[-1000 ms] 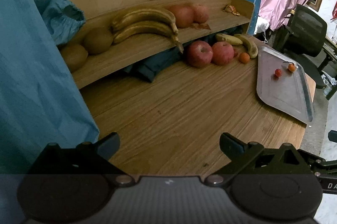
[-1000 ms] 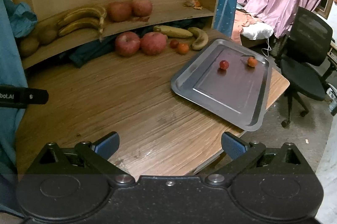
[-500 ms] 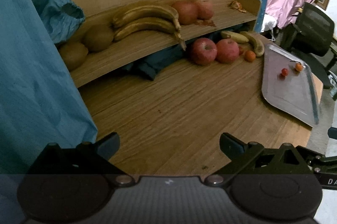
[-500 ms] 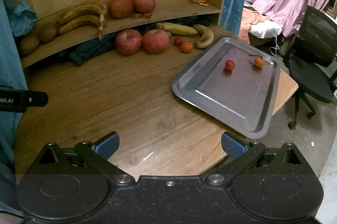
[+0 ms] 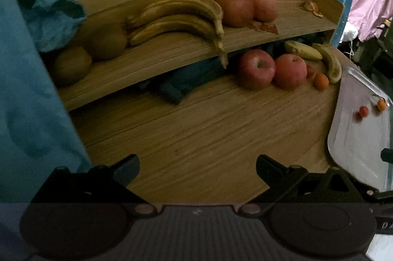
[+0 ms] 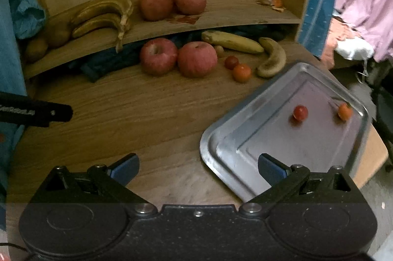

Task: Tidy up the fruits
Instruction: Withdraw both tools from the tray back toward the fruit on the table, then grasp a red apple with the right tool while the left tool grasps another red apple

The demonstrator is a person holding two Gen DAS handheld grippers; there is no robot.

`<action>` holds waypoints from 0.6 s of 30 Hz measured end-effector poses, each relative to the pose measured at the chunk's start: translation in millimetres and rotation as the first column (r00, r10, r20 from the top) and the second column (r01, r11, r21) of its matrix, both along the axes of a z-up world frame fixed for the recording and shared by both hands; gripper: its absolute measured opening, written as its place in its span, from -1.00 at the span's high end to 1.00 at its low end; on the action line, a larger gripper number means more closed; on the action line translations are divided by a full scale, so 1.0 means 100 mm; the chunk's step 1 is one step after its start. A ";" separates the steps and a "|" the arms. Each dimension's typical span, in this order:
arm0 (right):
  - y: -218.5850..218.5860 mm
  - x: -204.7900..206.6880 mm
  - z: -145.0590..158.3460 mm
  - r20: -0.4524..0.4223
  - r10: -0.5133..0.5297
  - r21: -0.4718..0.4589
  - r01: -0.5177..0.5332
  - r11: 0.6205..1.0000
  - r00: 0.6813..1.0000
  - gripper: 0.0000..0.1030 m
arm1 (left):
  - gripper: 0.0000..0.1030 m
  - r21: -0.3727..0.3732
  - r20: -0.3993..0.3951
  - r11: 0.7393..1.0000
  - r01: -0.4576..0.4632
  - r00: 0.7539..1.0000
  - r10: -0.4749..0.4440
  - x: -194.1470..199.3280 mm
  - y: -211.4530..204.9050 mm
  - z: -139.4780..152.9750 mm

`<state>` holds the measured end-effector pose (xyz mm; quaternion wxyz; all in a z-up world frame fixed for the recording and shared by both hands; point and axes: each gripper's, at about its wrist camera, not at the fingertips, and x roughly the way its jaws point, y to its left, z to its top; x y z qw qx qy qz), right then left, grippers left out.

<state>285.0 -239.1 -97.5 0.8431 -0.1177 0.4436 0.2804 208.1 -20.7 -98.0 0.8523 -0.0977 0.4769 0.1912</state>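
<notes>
Left wrist view: left gripper (image 5: 197,162) spread wide, nothing between the jaws, above bare wooden table (image 5: 208,128). Raised shelf (image 5: 172,49) at the back bearing two kiwis (image 5: 71,64), a bunch of browned bananas (image 5: 176,17) with stem overhanging the front edge, and two apples (image 5: 235,10) side by side. Teal cloth (image 5: 29,98) filling the left edge.

Right wrist view: right gripper (image 6: 198,164) likewise spread and empty, right fingertip over the near corner of the metal tray (image 6: 221,145). Tray at the right part of the table, one corner past the table edge, holding two small tomatoes: a red one (image 6: 300,112) and an orange one with stem (image 6: 344,111), apart from each other. On the table just beyond the tray, at the foot of the shelf: two red apples (image 6: 196,59) touching, two small tomatoes (image 6: 242,73) close together, two loose bananas (image 6: 232,41), the curved one nearest the tray rim. Dark fabric (image 6: 103,62) tucked under the shelf. Black body of the left gripper entering from the left edge.
</notes>
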 end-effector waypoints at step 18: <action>-0.24 0.97 -0.14 0.125 0.197 -0.001 -0.199 0.980 0.972 -0.98 | -1.00 0.014 -0.016 0.996 -0.091 0.996 0.091 1.00 -0.45 -0.20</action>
